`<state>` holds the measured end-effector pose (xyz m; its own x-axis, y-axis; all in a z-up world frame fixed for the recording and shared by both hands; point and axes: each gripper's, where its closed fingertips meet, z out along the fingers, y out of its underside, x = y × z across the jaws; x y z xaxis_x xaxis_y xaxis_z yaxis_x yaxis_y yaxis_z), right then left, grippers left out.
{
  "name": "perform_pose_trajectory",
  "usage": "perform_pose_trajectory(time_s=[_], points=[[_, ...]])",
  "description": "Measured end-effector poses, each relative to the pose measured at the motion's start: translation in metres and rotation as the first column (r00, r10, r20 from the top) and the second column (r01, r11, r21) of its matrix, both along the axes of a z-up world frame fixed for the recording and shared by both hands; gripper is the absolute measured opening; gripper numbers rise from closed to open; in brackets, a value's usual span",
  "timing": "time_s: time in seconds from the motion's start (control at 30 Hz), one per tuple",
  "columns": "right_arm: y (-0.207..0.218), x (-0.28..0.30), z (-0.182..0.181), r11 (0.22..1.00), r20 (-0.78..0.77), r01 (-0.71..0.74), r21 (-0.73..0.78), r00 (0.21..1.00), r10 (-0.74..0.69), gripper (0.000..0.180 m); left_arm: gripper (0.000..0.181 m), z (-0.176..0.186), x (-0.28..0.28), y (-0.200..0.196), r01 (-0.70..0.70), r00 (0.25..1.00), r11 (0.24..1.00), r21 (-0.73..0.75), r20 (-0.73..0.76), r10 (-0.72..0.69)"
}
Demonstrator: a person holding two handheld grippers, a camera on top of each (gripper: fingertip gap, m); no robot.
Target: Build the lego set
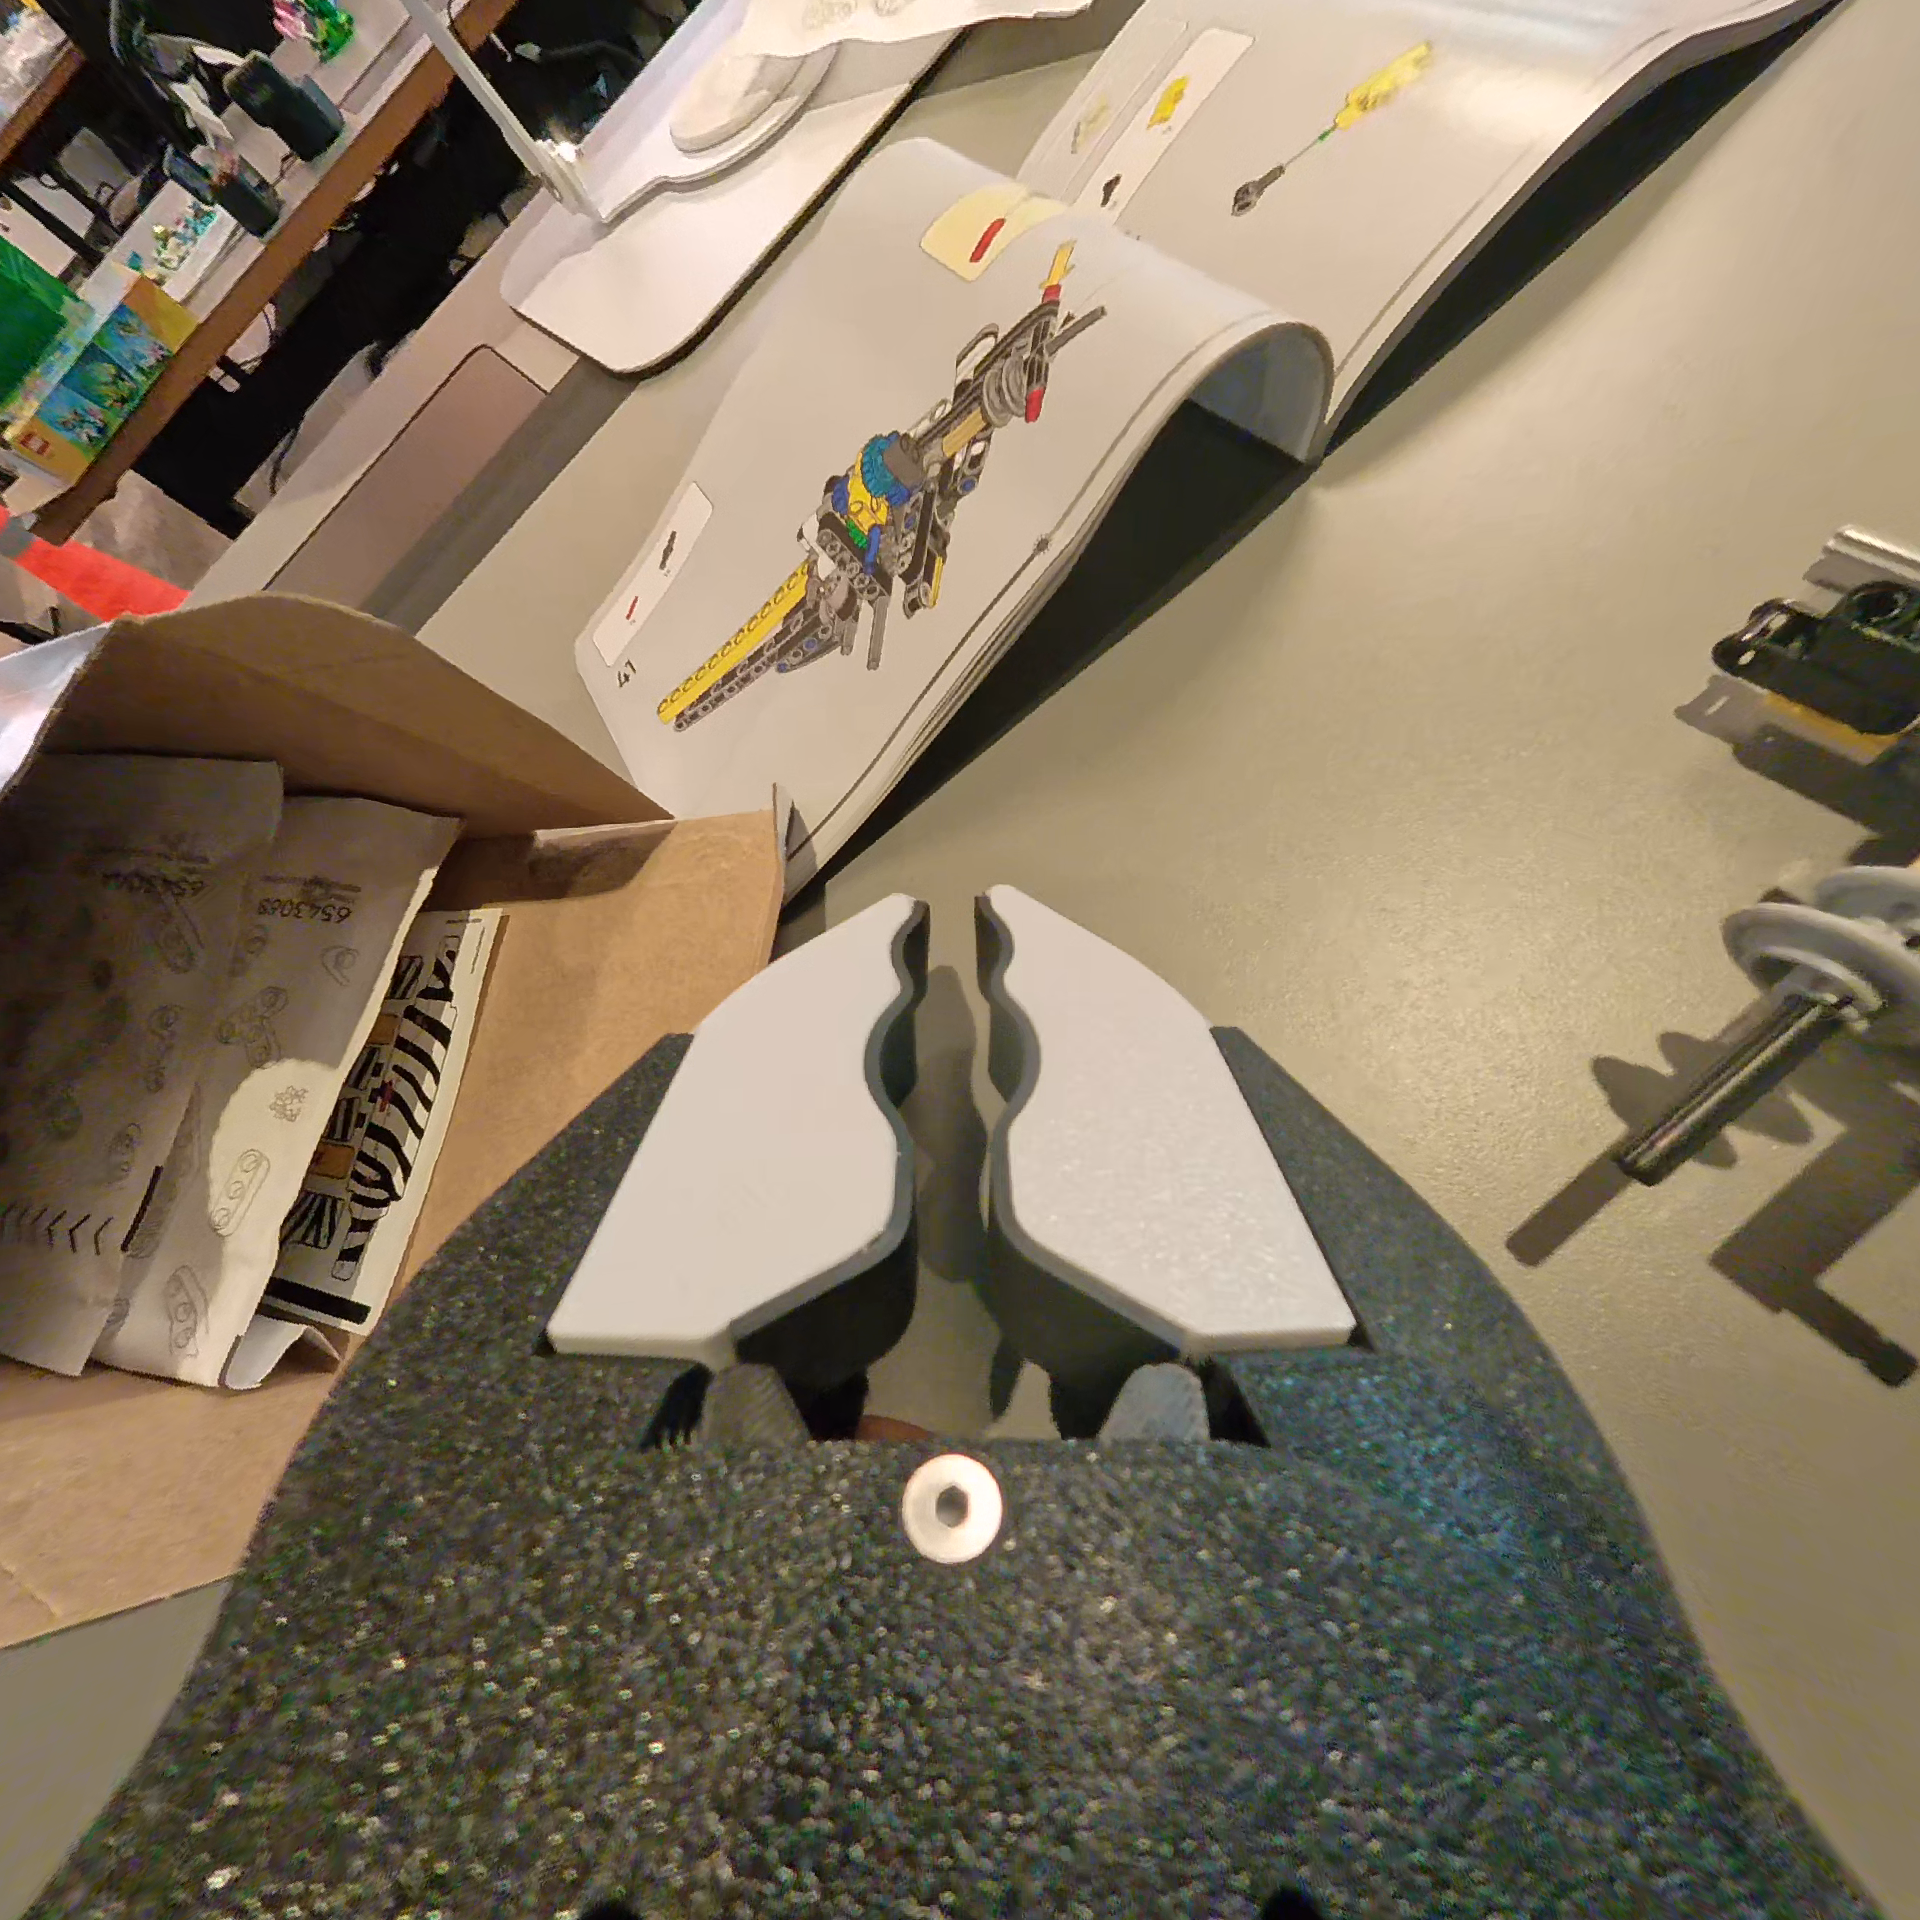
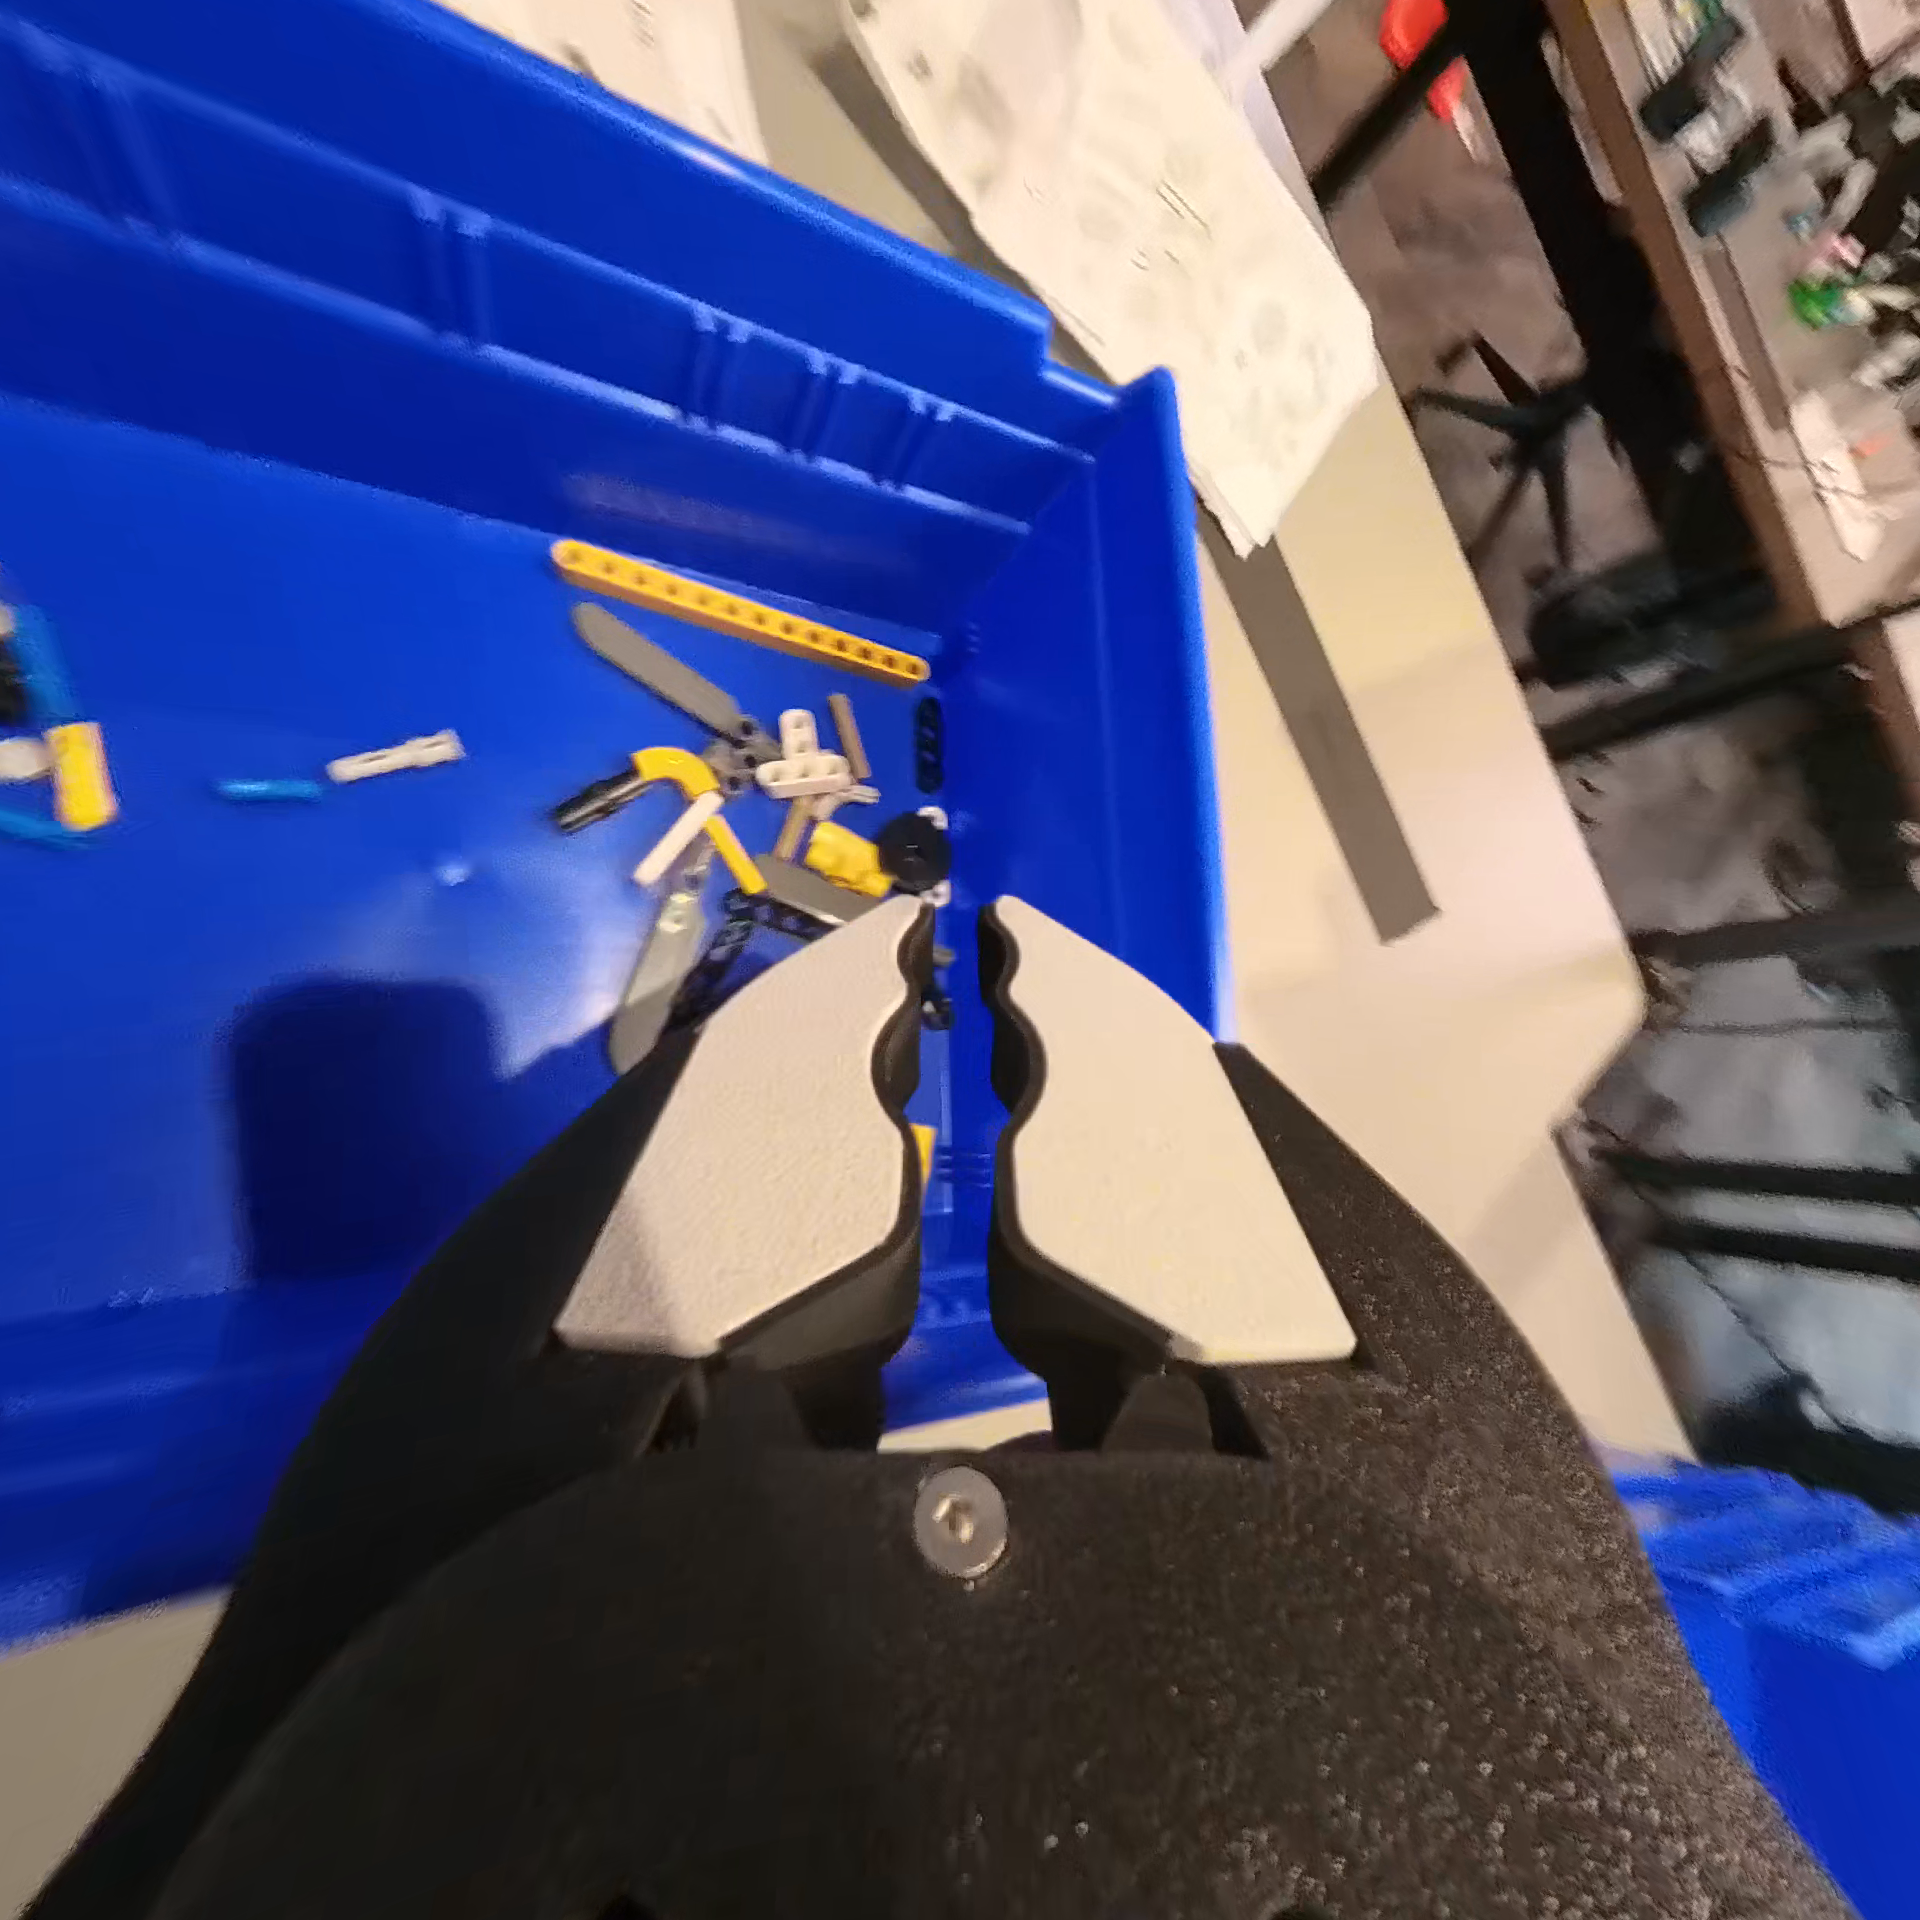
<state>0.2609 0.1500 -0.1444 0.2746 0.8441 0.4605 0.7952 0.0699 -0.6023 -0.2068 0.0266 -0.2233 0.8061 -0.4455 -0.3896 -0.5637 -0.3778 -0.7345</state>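
Note:
My left gripper (image 1: 951, 909) hovers over the grey table, its jaws drawn together to a narrow slit with nothing between them. Ahead of it lies the open instruction booklet (image 1: 883, 499) showing a yellow and black model. A partly built black assembly (image 1: 1839, 649) and a grey wheel piece on a black axle (image 1: 1808, 966) lie at the right. My right gripper (image 2: 956, 909) is above the right corner of a blue bin (image 2: 312, 644), jaws likewise nearly touching and empty. Below its tips lies a pile of loose lego pieces (image 2: 800, 821), with a long yellow beam (image 2: 738, 613) behind it.
An open cardboard box (image 1: 582, 966) with paper part bags (image 1: 156, 1039) and a sticker sheet sits left of my left gripper. A white lamp base (image 1: 727, 166) stands behind the booklet. Printed sheets (image 2: 1174, 239) hang past the bin over the table edge. Another blue bin (image 2: 1787, 1621) is at the lower right. About 50 centimetres separates my left fingertips from my right.

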Motion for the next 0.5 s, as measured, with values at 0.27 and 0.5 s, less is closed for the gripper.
perform_pose_trajectory(time_s=[0.27,0.5], points=[[0.011,-0.019,-0.005,0.989,0.237,0.145,0.035,0.960,-0.149,0.008,0.008,0.000,0.001,-0.002,0.004,1.000,1.000,0.013,-0.021,-0.004],[0.013,-0.034,-0.034,0.983,0.431,0.180,-0.037,0.890,-0.147,0.011,0.008,0.001,0.003,-0.004,0.014,0.999,1.000,0.017,-0.032,-0.014]])
